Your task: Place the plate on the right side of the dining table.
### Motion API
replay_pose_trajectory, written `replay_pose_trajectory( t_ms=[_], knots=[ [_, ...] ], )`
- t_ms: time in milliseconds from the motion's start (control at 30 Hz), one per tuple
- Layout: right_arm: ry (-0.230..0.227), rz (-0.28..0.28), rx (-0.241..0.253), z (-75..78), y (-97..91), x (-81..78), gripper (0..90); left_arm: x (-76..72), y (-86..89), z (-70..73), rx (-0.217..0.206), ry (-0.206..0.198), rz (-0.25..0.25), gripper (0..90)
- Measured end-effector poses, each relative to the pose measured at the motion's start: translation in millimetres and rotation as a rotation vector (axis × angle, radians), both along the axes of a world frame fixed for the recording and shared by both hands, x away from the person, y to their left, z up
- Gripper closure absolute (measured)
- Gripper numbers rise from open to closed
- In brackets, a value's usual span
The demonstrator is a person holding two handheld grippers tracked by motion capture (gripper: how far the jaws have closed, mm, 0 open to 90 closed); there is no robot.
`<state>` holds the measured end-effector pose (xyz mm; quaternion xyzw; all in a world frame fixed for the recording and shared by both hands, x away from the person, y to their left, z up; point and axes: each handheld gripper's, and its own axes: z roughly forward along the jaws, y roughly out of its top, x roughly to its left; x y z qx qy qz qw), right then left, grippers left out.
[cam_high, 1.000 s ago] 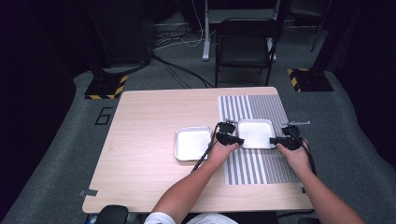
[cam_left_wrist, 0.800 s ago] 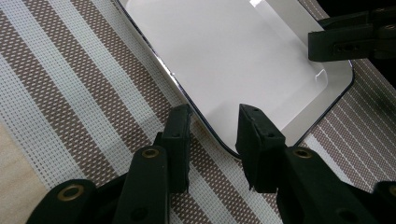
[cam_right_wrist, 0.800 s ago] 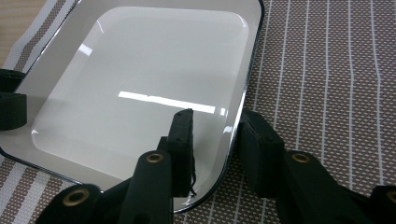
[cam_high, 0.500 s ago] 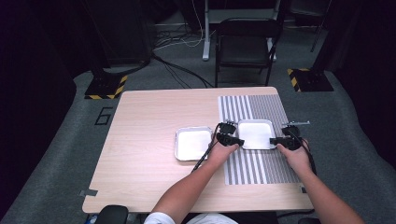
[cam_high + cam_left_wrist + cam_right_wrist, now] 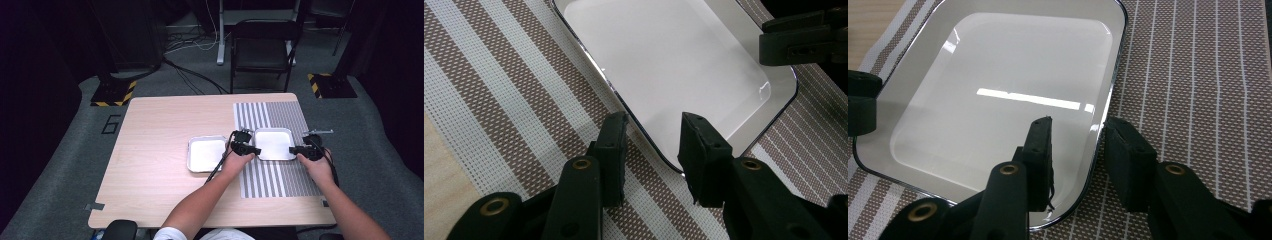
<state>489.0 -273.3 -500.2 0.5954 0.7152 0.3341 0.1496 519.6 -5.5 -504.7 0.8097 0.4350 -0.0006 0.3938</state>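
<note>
A white enamel tray [image 5: 273,143] with a dark rim lies on the striped mat [image 5: 280,175]. My left gripper [image 5: 248,145] is at its left rim and my right gripper [image 5: 299,149] at its right rim. In the left gripper view my left gripper [image 5: 651,131] straddles the rim of the tray [image 5: 664,55]; its jaws have just been opening and stand apart from the rim. In the right gripper view my right gripper [image 5: 1078,132] has one jaw inside the tray [image 5: 998,75] and one outside, with a gap to the rim.
A second, metal-rimmed white tray [image 5: 206,153] lies on the bare wooden table [image 5: 160,125] just left of the mat. A dark folding chair [image 5: 262,47] stands beyond the far edge. The mat's right edge runs close to the table's right edge.
</note>
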Motion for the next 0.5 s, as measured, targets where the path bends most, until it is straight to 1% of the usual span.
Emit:
replay_pose_trajectory(
  t_ms=[67,133,167,200,267,300,333,367,433,500],
  knots=[
    [0.001,-0.002,-0.002,-0.2,-0.3,0.1,62.6,0.1,0.6,0.5,-0.002,-0.011,0.007,61.7],
    [0.004,-0.007,0.003,0.2,-0.7,-0.2,61.9,0.9,2.2,1.4,0.004,-0.016,0.003,60.5],
    [0.004,-0.007,0.003,0.2,-0.7,-0.2,61.9,0.8,2.2,1.6,-0.005,-0.017,0.015,60.5],
    [0.001,-0.003,0.002,0.4,-1.2,-0.2,61.7,1.2,3.5,2.2,-0.002,-0.018,0.009,60.0],
    [0.001,-0.003,0.003,1.3,-2.1,-0.9,61.4,1.4,5.0,3.7,-0.007,-0.022,0.014,57.5],
    [-0.005,0.000,-0.001,1.8,-3.1,-1.3,61.1,1.4,5.8,4.2,-0.008,-0.026,0.014,56.4],
    [-0.006,0.000,0.002,2.4,-3.6,-1.8,60.8,0.8,6.9,5.3,-0.006,-0.022,0.017,55.9],
    [-0.009,-0.002,0.006,3.4,-4.2,-2.7,60.2,0.7,8.7,6.0,-0.005,-0.028,0.015,54.8],
    [-0.016,-0.001,-0.002,6.7,-6.6,-5.5,58.1,0.5,12.2,7.8,-0.002,-0.030,0.017,53.9],
    [-0.022,-0.009,-0.001,9.6,-7.5,-7.1,57.6,0.5,15.4,9.3,-0.009,-0.035,0.026,53.7]
  ],
)
